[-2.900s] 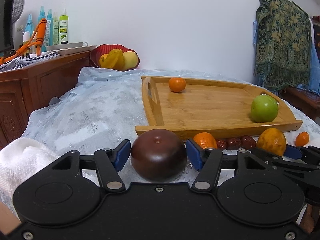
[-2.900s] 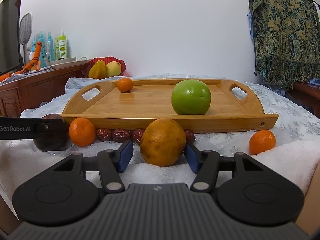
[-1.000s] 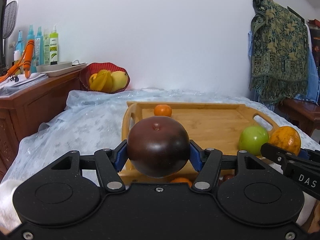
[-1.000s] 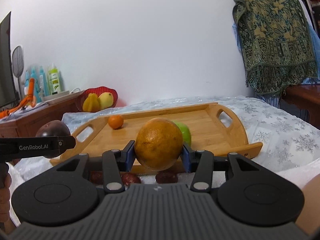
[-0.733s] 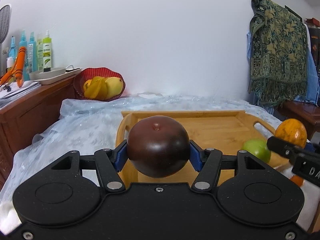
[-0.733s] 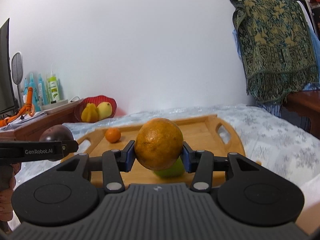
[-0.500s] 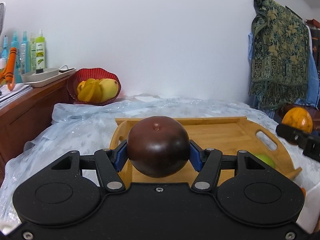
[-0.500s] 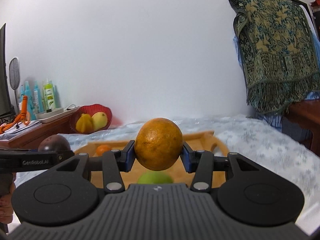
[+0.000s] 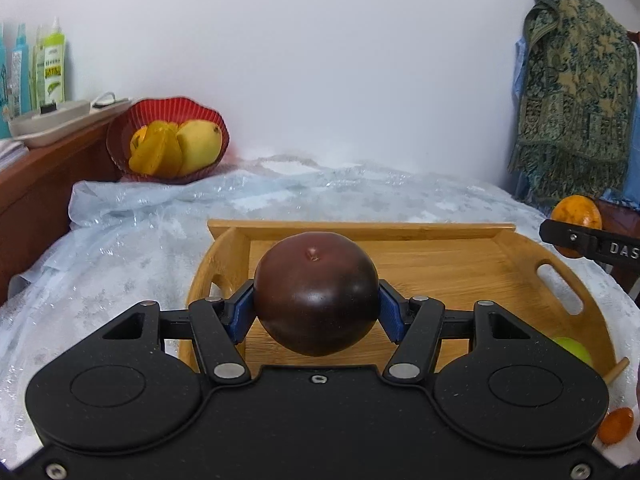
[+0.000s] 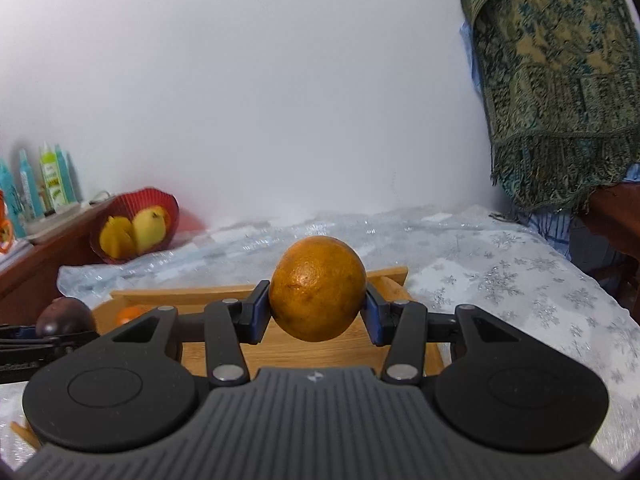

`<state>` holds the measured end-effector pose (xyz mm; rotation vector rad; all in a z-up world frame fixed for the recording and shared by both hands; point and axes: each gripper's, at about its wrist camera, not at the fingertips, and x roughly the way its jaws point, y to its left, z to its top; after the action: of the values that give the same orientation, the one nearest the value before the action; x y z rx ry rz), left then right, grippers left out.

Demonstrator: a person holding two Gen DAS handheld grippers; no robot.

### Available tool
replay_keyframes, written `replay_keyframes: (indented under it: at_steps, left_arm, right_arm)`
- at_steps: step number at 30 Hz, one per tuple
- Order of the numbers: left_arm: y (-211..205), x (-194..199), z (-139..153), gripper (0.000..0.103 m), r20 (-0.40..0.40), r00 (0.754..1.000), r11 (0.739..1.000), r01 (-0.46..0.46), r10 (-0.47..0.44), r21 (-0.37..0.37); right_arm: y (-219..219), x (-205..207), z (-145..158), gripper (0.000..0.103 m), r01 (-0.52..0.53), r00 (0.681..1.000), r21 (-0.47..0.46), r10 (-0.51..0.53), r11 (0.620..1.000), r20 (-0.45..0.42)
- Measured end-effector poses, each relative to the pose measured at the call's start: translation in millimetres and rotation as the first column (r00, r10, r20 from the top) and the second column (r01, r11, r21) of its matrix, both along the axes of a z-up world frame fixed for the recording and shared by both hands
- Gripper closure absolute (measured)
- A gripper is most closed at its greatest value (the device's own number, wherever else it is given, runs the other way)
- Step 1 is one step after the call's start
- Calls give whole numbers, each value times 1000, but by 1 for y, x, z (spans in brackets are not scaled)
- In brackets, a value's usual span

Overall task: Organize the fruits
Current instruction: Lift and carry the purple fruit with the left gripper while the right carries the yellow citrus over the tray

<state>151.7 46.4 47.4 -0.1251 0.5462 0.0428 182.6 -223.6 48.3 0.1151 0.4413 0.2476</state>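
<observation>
Above the wooden tray (image 9: 520,248) holding a green apple (image 9: 572,350), the left tool (image 9: 316,314) clamps a dark plum (image 9: 316,304), the right tool (image 10: 318,310) an orange (image 10: 318,288).

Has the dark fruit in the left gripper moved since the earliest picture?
Yes. The dark fruit was on the cloth in front of the tray; now it is held up over the tray's left part.

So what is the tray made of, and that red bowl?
The tray looks like bamboo or light wood with a smooth finish: it shows pale grain lines. The red bowl looks like thin ribbed plastic with a wavy rim, though I can't be sure.
</observation>
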Motion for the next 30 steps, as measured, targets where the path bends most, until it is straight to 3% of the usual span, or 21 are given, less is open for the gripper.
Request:
replay_keyframes:
  at_steps: [13, 30]
  left_arm:
    - [2, 19, -18, 44, -64, 998, 1000, -8, 8, -5]
    - [5, 32, -28, 44, -105, 994, 999, -44, 42, -19]
  right_arm:
    - [5, 52, -22, 52, -33, 988, -24, 29, 999, -152]
    - [13, 79, -32, 52, -32, 978, -23, 27, 999, -207]
